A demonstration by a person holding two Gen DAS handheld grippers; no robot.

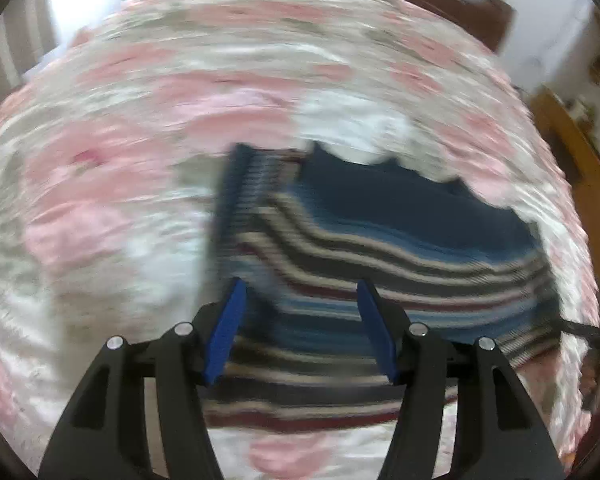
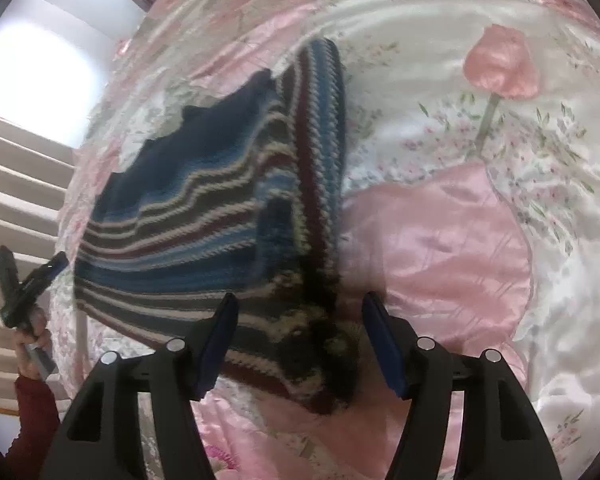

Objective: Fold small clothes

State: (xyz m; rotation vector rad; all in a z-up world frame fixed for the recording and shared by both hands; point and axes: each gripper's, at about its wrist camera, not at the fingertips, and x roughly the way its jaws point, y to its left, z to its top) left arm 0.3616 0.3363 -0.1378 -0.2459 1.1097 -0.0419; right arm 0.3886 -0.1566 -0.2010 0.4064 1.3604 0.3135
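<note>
Your small knitted garment with navy, blue, cream and maroon stripes (image 2: 204, 200) lies partly folded on the bed's glossy pink-and-white floral bedspread (image 2: 440, 240). Your left gripper (image 1: 302, 292) hovers over its striped edge, jaws wide and holding nothing. Your right gripper (image 2: 300, 308) sits above its near corner, jaws also wide and empty.

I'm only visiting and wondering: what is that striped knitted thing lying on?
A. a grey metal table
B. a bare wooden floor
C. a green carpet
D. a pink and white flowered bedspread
D: the striped knit garment lies on a shiny pink and white flowered bedspread, which shows all around it in both views.
</note>
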